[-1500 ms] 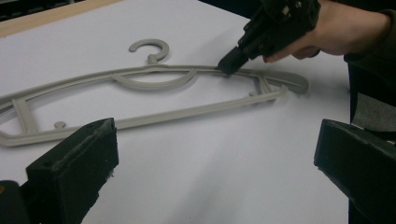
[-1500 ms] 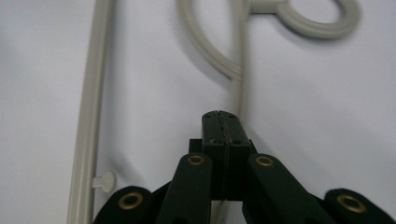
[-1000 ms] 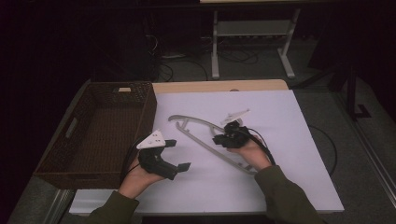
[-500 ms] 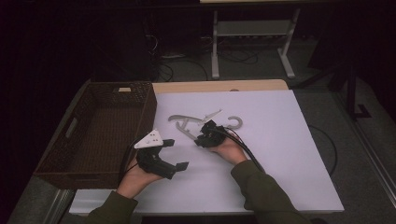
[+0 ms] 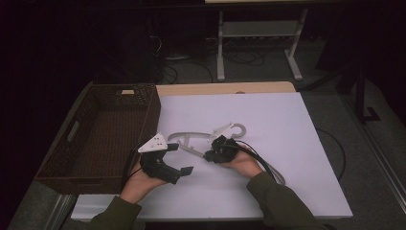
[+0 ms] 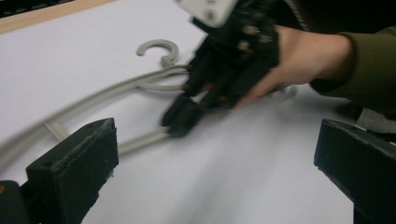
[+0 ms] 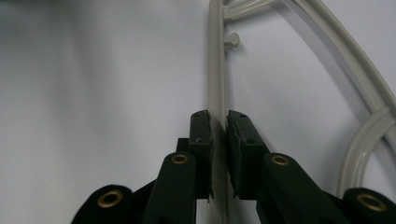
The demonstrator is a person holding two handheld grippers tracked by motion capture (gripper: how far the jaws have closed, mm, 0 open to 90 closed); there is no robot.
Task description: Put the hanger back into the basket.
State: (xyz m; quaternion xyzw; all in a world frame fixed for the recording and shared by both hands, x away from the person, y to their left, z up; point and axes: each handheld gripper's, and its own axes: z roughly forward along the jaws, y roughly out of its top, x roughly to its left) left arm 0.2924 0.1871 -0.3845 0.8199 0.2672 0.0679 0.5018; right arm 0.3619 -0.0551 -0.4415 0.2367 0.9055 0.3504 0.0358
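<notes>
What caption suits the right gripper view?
Right gripper jaws clamped on the straight bar of a grey plastic hanger lying on the white table.

A brown woven basket [image 5: 103,132] stood on the tabletop [image 5: 297,143] just left of the left gripper [image 5: 179,171], open side up. Beyond both grippers, past the tabletop's far edge, a pale metal stand [image 5: 258,33] and dark cables [image 5: 184,67] sat on the floor.

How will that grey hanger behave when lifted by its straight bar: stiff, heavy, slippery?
The hanger is probably stiff and light: thin moulded rods, open frame. Gripped off-centre by the right gripper on the bar, it will likely pivot and droop at the hook. Its smooth finish suggests it may slip between the pads.
</notes>
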